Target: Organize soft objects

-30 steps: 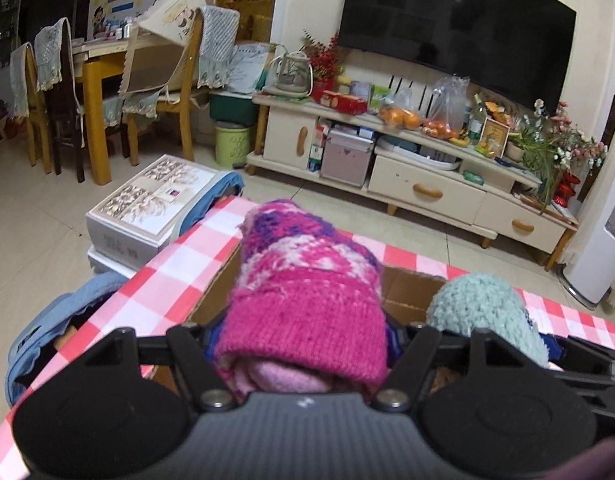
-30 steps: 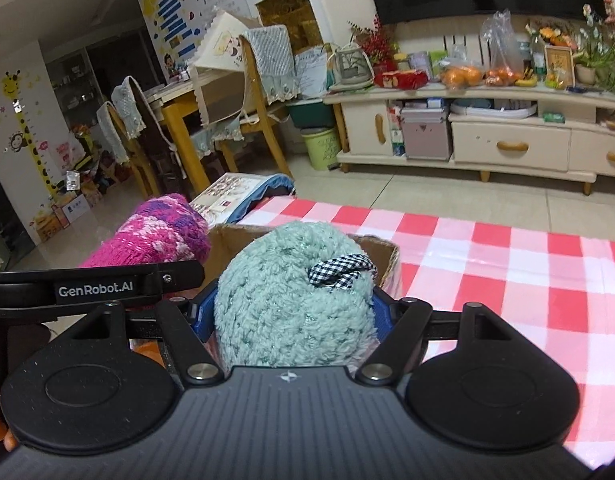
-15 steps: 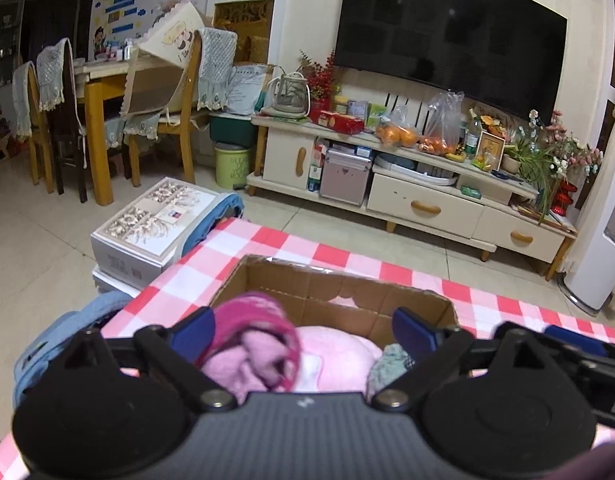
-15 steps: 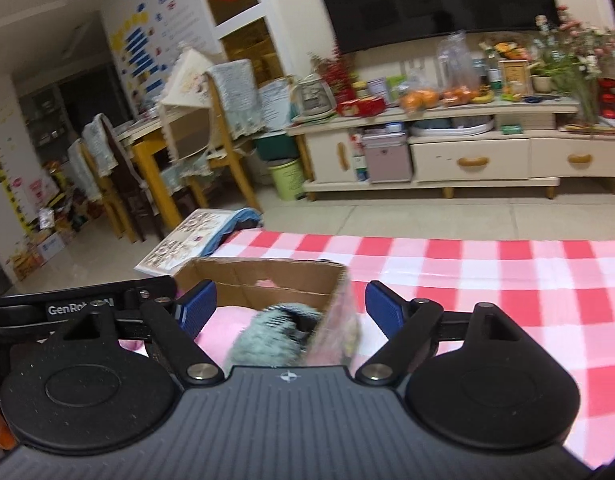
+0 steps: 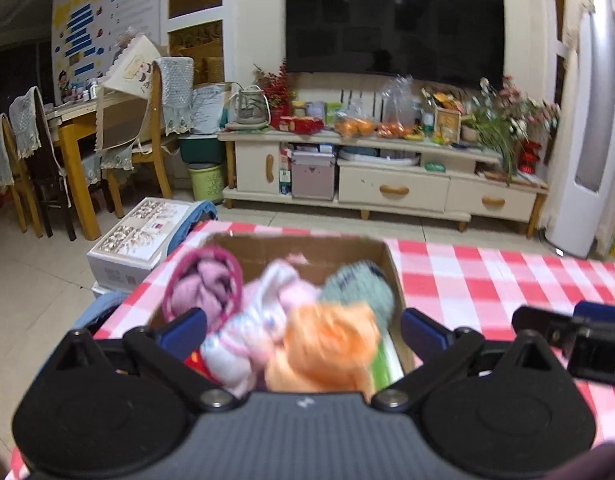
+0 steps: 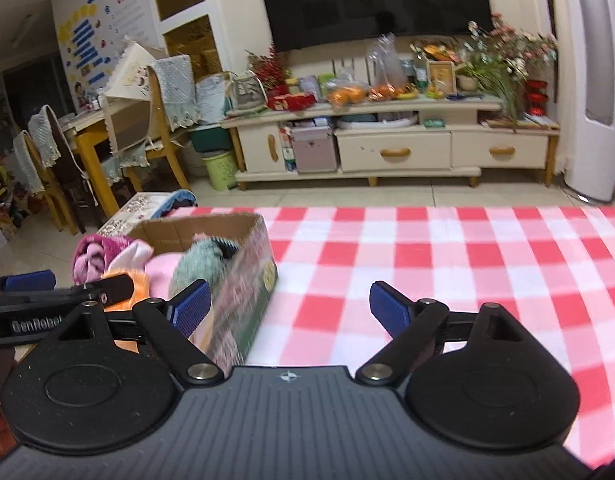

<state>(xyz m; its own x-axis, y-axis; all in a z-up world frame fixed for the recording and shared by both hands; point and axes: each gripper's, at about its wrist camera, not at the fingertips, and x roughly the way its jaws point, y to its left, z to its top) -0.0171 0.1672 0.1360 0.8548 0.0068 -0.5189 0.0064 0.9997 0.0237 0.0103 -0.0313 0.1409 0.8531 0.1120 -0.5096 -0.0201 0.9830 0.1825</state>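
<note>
Both grippers, left (image 5: 303,328) and right (image 6: 289,306), gape empty; one box (image 5: 307,246) holds perhaps five blurred knits.

A large dark television (image 5: 393,26) is hanging on the far cream wall above a long cream cabinet (image 5: 381,176) that is carrying oranges, flowers and jars (a crowded top). At far left, wooden chairs (image 5: 155,132) draped in lace are standing round a yellow dining table (image 5: 73,128) before a wall poster (image 5: 103,28). Pale floor tiles (image 5: 39,280) are catching the indoor light, and a white tower fan (image 5: 585,128) is standing at far right.
</note>
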